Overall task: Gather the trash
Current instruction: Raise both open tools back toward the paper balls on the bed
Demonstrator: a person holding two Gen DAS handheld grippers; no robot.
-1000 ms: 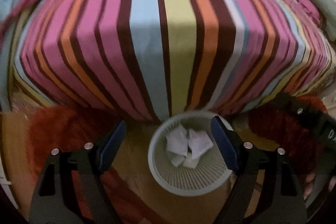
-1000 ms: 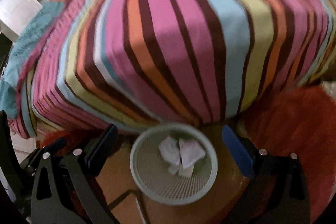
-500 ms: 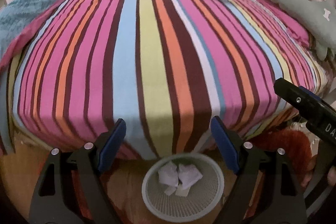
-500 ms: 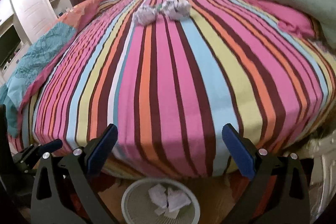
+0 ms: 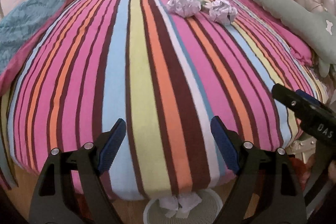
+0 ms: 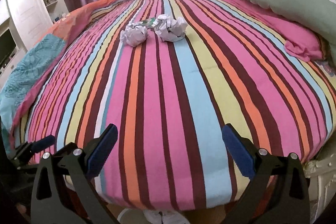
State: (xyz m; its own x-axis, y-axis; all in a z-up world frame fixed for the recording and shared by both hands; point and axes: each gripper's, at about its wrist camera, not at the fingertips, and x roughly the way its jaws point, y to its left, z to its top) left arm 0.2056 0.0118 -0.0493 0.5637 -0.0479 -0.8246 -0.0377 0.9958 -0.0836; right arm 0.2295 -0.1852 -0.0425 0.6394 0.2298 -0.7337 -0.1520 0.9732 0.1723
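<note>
Two tongs spread wide, empty: left gripper, right gripper. Just beneath them, white basket with paper wads already inside. Well ahead on the striped bed, two crumpled balls: left ball, right ball. Judgement: reach far forward, straddle one ball each, pinch gently.

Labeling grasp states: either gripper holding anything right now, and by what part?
Nothing held. Left gripper and right gripper both have jaws open and empty above the striped bed.
</note>
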